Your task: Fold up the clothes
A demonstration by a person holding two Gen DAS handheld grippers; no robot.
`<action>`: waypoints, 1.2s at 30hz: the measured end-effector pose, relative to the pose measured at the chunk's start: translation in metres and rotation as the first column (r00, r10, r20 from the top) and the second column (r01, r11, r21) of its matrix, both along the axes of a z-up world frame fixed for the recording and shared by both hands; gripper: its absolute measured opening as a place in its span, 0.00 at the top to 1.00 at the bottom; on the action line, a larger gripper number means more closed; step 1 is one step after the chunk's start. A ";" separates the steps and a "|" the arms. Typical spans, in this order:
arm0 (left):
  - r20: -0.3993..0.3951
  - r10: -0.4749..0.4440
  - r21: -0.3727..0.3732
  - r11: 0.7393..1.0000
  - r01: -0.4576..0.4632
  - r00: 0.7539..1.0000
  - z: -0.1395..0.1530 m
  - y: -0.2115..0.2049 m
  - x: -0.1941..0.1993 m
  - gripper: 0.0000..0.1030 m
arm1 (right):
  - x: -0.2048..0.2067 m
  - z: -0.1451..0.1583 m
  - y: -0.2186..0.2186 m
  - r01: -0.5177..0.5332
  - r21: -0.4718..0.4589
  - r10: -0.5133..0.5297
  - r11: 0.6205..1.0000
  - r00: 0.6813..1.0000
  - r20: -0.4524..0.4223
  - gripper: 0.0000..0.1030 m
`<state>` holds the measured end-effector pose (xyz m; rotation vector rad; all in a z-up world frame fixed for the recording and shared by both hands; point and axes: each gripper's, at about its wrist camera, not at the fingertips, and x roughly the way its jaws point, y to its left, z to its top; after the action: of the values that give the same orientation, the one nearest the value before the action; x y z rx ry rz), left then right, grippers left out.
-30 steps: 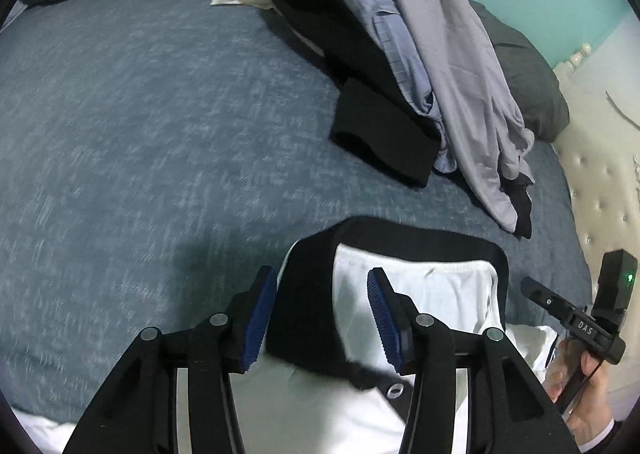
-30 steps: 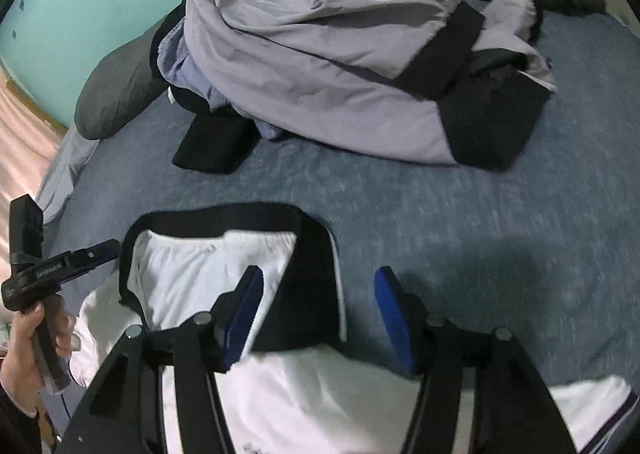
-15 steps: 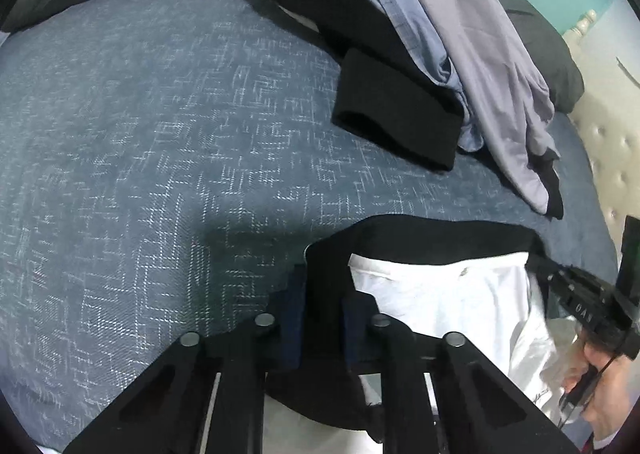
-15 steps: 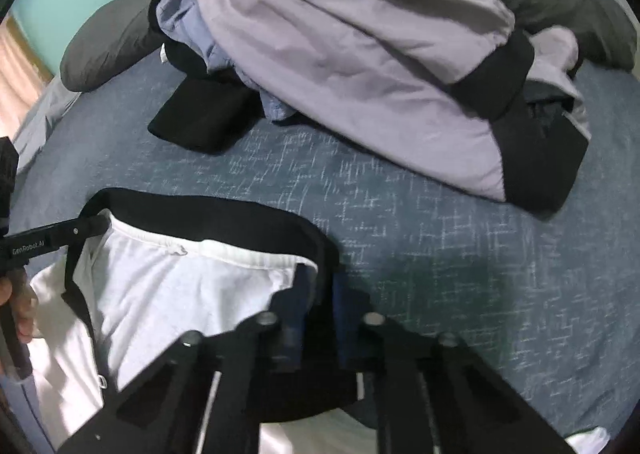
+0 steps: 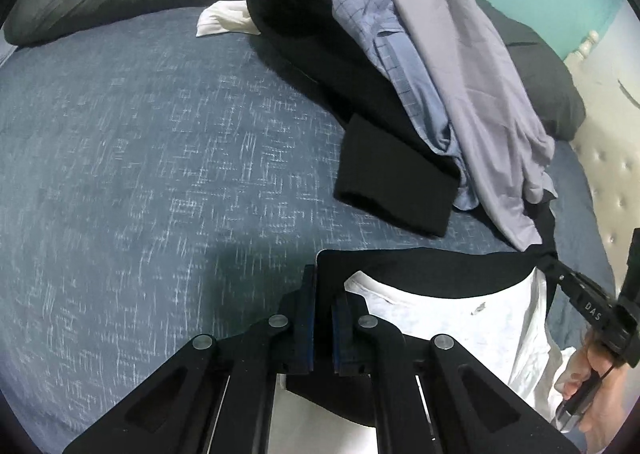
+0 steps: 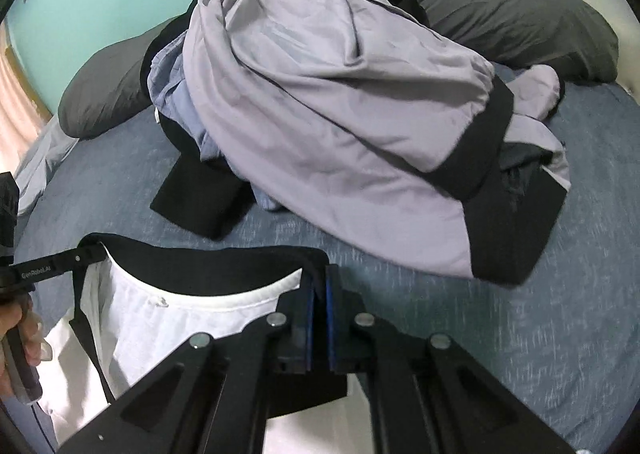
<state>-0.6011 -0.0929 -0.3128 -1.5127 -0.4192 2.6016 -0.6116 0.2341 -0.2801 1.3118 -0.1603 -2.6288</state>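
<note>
Both hand-held grippers — left (image 5: 323,308), "GenRobot.AI"; right (image 6: 319,308), "DAS" — pinch the black waistband (image 5: 420,268)

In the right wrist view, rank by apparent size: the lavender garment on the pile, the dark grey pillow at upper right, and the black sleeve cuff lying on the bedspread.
1. lavender garment, clearly largest.
2. dark grey pillow, though it lies farther back, so it may really be bigger.
3. black sleeve cuff, smallest.

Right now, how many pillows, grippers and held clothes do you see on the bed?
Pillows: 2, left pillow and right pillow
Grippers: 2, left gripper and right gripper
Held clothes: 1, white garment
Total: 5
</note>
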 end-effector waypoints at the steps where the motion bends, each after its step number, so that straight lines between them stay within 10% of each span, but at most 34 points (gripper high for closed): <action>1: 0.012 0.003 -0.006 1.000 -0.003 1.000 -0.004 0.000 -0.002 0.95 | -0.004 -0.003 -0.001 0.004 0.010 -0.004 1.000 1.000 0.010 0.96; 15: 0.024 0.007 -0.056 0.998 -0.005 1.000 -0.025 0.010 -0.001 0.90 | -0.010 -0.040 -0.004 0.004 -0.037 -0.001 0.999 0.996 0.091 0.93; 18: 0.021 0.021 -0.033 0.999 -0.020 1.000 -0.019 0.008 0.005 0.81 | -0.005 -0.034 0.002 0.025 -0.043 -0.021 0.999 0.996 0.086 0.77; 22: 0.039 0.029 0.020 0.999 -0.030 0.999 -0.013 0.004 0.013 0.43 | 0.006 -0.019 0.011 0.021 -0.101 -0.016 0.995 0.998 0.053 0.62; 36: 0.019 0.084 -0.028 0.996 -0.083 0.996 0.018 -0.055 0.088 0.43 | 0.071 0.016 0.080 0.050 -0.209 -0.046 0.977 0.999 0.022 0.55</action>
<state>-0.5132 -0.1477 -0.2946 -1.5636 -0.4612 2.6674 -0.5408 0.3140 -0.2638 1.2741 -0.4641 -2.5564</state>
